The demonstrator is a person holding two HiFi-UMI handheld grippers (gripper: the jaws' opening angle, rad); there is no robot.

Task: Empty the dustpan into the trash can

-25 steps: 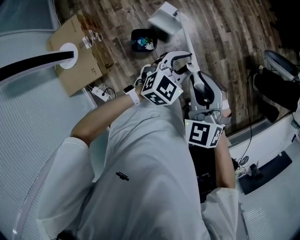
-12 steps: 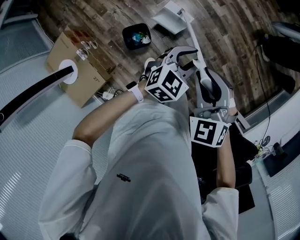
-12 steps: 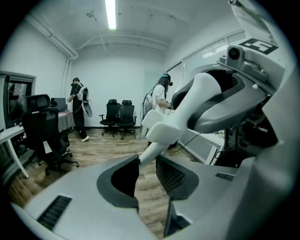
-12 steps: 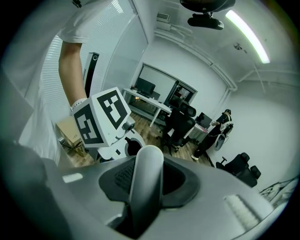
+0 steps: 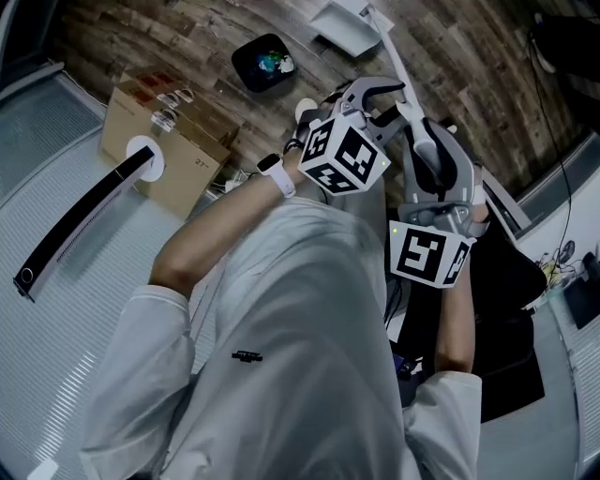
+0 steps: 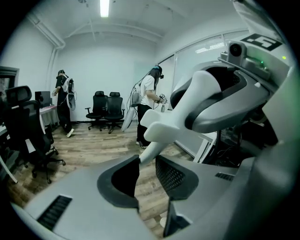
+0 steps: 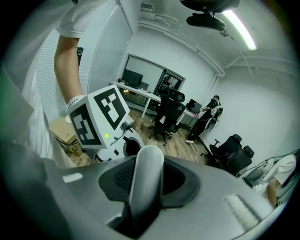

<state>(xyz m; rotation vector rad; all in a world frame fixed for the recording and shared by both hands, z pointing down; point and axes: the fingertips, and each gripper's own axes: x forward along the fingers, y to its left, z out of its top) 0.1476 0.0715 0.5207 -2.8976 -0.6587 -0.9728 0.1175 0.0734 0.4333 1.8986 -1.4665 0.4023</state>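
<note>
**Fingers of my right gripper (image 7: 145, 176) pinch the long white handle (image 7: 146, 154) of the white plastic dustpan (image 5: 342, 26)**

Fingers of my left gripper (image 6: 147, 161) stand spread and have just been closing a little. The same handle passes between their dark ribbed pads (image 6: 176, 174) near the tips, and they do not press on it.

In the head view both grippers sit before my chest, right of centre. They point toward the top of the frame and down at the dark wood-plank floor (image 5: 187, 37). My left gripper (image 5: 375, 94) is the upper one, and its black-and-white marker cube (image 5: 345, 155) faces the camera. My left forearm reaches in from the left with a white-banded watch (image 5: 272, 172) on the wrist. My right gripper (image 5: 417, 122) lies just below and to the right, and my right forearm runs up the right side.

The handle (image 5: 392, 56) slants up from the grippers to the pan, which the top edge cuts off. I cannot tell whether the pan rests on the floor. A small black trash can (image 5: 262, 61) with coloured scraps inside stands left of the pan and apart from it.

Both cubes carry only square patterns. Small print on the brown cardboard box (image 5: 164, 141) at upper left and a dark mark on my white shirt (image 5: 246, 355) are too small to read.

A black curved bar (image 5: 84, 220) crosses the left side. My chest and the grippers hide the handle's lower end. My left gripper view shows black office chairs (image 6: 107, 105) and two standing people (image 6: 149, 101); my right gripper view shows desks with monitors (image 7: 136, 91).
</note>
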